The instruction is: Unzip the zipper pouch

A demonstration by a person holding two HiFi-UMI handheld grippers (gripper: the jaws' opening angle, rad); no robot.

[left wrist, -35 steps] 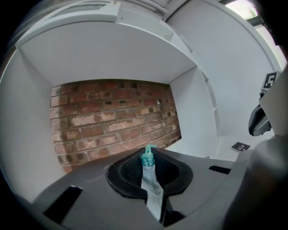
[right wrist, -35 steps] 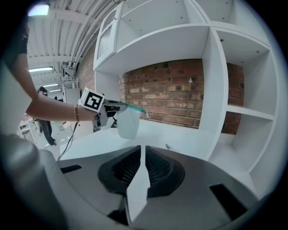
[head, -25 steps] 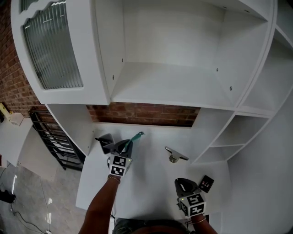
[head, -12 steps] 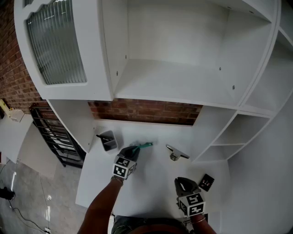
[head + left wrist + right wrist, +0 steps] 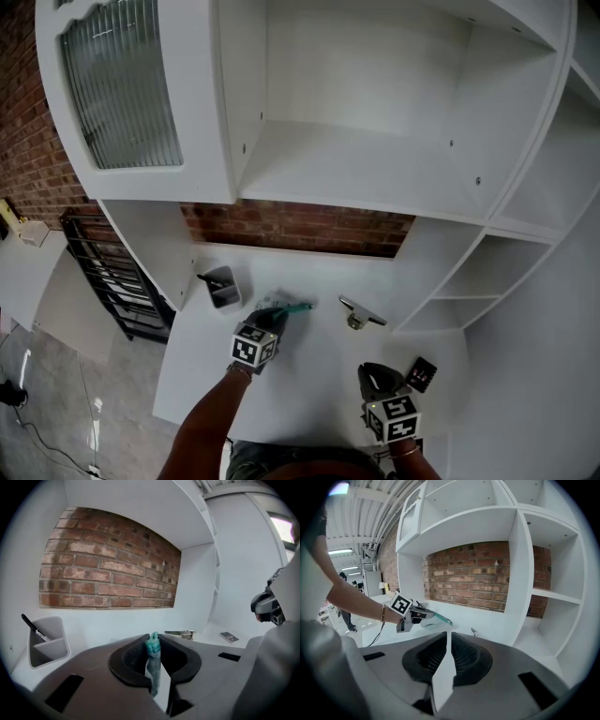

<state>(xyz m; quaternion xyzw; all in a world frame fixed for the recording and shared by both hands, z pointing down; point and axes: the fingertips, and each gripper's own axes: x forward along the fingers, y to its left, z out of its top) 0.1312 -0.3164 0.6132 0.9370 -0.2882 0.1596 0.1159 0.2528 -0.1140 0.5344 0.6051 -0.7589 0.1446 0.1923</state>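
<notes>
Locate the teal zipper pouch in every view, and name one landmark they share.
Head view: zipper pouch centre, at the left gripper tip.
Left gripper view: zipper pouch low centre, clamped in the shut jaws.
Right gripper view: zipper pouch left of centre, above the jaws.
Shared landmark: brick wall.

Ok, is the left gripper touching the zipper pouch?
Touching. The left gripper has its jaws pinched shut on the teal edge of the zipper pouch, with no gap, seen plainly in the left gripper view.

hidden: zipper pouch (image 5: 153,667), only a teal sliver pokes out between left gripper (image 5: 153,639) jaws | too tiny tbh: small black thing (image 5: 422,375) | unreadable: pen (image 5: 33,626) print
</notes>
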